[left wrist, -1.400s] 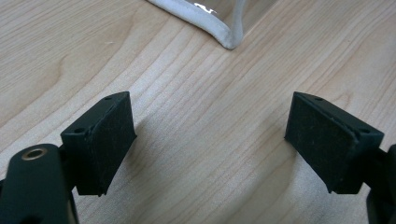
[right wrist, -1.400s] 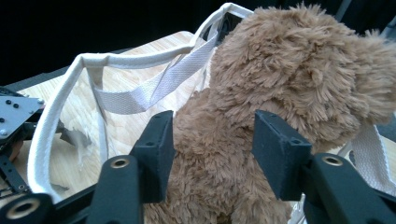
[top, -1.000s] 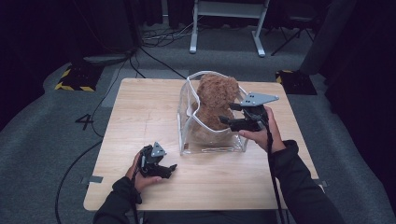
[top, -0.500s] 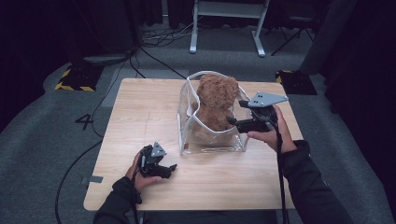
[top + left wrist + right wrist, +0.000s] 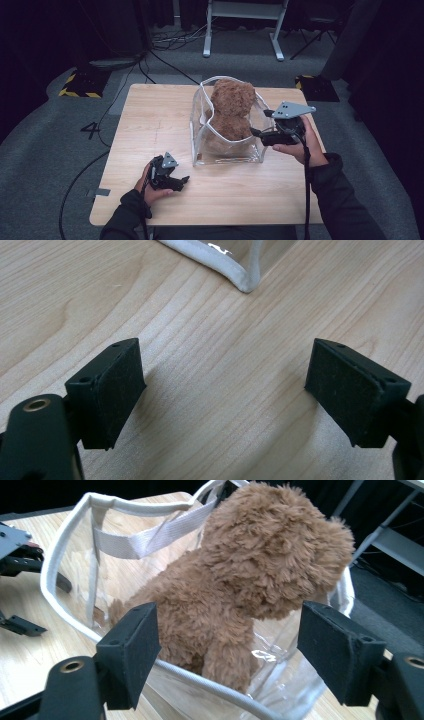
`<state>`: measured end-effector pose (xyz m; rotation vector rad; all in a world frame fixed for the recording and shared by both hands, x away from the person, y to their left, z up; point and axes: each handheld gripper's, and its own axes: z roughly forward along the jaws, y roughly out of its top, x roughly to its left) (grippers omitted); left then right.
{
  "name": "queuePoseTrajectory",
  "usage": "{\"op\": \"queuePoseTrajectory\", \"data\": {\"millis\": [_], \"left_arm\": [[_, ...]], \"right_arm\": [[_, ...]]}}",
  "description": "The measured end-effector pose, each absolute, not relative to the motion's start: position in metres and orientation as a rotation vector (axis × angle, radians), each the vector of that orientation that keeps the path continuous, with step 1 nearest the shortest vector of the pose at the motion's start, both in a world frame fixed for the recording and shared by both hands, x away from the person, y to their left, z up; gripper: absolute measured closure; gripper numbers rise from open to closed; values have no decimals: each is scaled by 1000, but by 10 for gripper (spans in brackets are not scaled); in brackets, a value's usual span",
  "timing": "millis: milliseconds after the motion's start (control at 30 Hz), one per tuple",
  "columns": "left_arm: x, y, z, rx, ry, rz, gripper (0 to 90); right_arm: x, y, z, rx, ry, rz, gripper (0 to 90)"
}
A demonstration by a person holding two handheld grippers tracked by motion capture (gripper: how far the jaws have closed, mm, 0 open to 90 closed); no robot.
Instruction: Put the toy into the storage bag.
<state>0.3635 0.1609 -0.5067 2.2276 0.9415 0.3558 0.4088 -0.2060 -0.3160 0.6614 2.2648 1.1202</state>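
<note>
My right gripper (image 5: 256,134) has just been opening, empty, left gripper (image 5: 184,181) open too; soft, light plush bear (image 5: 231,110) in limp clear bag (image 5: 200,145) near the table's (image 5: 150,115) far edge: pinch the fur.

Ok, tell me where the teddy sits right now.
In the high view the teddy sits inside the clear bag at the table's far middle, just left of the right gripper, whose jaws have just been opening with nothing between them.

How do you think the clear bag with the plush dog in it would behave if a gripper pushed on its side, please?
The clear bag would probably dent rather than slide cleanly: its transparent walls look thin and creased. It likely feels light, since the brown plush dog is soft fur. The white-trimmed rim already bows, so it may sag when lifted.
</note>
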Motion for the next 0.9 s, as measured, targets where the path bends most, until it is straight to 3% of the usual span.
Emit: {"op": "queuePoseTrajectory", "data": {"millis": [900], "left_arm": [[363,161,-507,2225,946,355,157]], "right_arm": [[389,-235,-316,644,2236,1025,262]]}}
